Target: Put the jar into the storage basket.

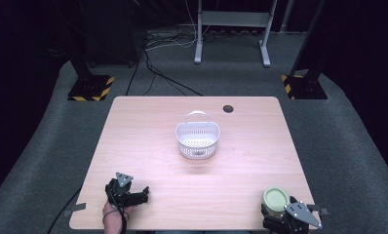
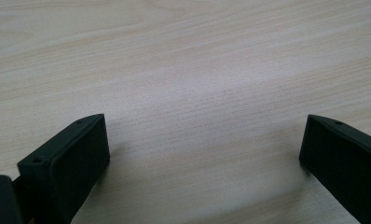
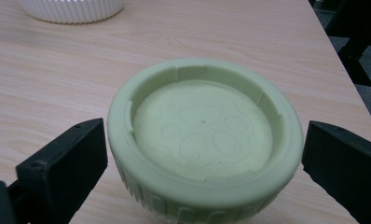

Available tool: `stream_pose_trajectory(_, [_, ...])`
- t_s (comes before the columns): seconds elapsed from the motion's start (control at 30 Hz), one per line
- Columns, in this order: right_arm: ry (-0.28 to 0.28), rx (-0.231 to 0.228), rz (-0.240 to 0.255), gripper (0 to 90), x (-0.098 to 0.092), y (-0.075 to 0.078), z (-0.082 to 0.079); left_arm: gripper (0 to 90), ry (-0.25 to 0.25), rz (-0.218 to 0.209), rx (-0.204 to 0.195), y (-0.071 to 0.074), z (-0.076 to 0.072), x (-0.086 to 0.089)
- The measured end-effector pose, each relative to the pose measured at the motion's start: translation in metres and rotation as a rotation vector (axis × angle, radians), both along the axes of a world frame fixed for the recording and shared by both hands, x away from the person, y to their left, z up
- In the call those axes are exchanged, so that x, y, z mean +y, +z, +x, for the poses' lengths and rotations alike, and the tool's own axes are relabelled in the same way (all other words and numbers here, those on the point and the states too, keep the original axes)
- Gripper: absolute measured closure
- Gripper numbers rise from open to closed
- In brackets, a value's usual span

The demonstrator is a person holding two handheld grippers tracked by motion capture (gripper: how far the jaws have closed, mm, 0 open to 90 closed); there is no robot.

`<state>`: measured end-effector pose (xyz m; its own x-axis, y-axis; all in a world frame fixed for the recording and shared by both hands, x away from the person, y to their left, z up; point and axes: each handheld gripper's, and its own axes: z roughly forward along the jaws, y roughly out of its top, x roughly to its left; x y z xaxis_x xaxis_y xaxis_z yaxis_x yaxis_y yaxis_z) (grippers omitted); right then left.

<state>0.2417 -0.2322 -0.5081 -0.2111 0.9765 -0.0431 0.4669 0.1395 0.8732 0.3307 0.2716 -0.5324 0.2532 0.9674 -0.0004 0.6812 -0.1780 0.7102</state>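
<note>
The pale wood surface carried a white basket centrally. At five o'clock the right tool, jaws wide, straddled a green lid, seemingly light, rigid, best gripped by its ribbed rim. The left tool gaped, holding nothing.

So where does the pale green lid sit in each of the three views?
High view: the pale green lid lies near the table's front right corner, just ahead of the right tongs.
Right gripper view: the lid sits centre frame between the open jaws.
Left gripper view: not in it; bare wooden tabletop between open jaws.
Shared landmark: the white basket, whose ribbed base shows top left in the right gripper view.
</note>
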Motion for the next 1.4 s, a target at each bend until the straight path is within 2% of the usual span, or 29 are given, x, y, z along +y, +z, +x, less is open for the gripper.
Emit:
stream_pose_trajectory(0.13, [-0.008, 0.018, -0.003, 0.0, 0.001, 0.006, 0.003, 1.1, -0.002, -0.001, 0.000, 0.000, 0.000, 0.000])
stream_pose_trajectory(0.17, [-0.007, 0.037, -0.005, 0.0, 0.001, 0.007, 0.004, 1.1, -0.003, 0.000, 0.000, 0.000, 0.000, 0.000])
stream_pose_trajectory(0.57, [0.006, 0.101, -0.031, 0.0, 0.004, 0.009, 0.014, 1.1, -0.006, 0.000, 0.000, 0.000, 0.000, 0.000])
stream_pose_trajectory(1.07, [0.024, 0.143, -0.045, 0.0, 0.006, 0.013, 0.024, 0.0, -0.001, -0.002, 0.003, 0.000, 0.000, 0.000])
stream_pose_trajectory(1.27, [0.035, 0.173, -0.050, 0.0, 0.006, 0.014, 0.027, 0.0, 0.000, -0.003, 0.002, 0.000, 0.000, 0.000])
stream_pose_trajectory(1.33, [0.028, 0.182, -0.057, 3.1, 0.006, 0.013, 0.027, 0.1, -0.001, -0.001, 0.003, 0.000, 0.000, 0.000])
stream_pose_trajectory(1.37, [0.030, 0.190, -0.057, 9.4, 0.005, 0.013, 0.027, 0.1, 0.000, -0.003, 0.002, 0.000, 0.000, 0.000])
stream_pose_trajectory(1.4, [0.034, 0.198, -0.038, 10.1, 0.004, 0.014, 0.027, 0.1, -0.001, -0.002, 0.003, 0.000, 0.000, 0.000])
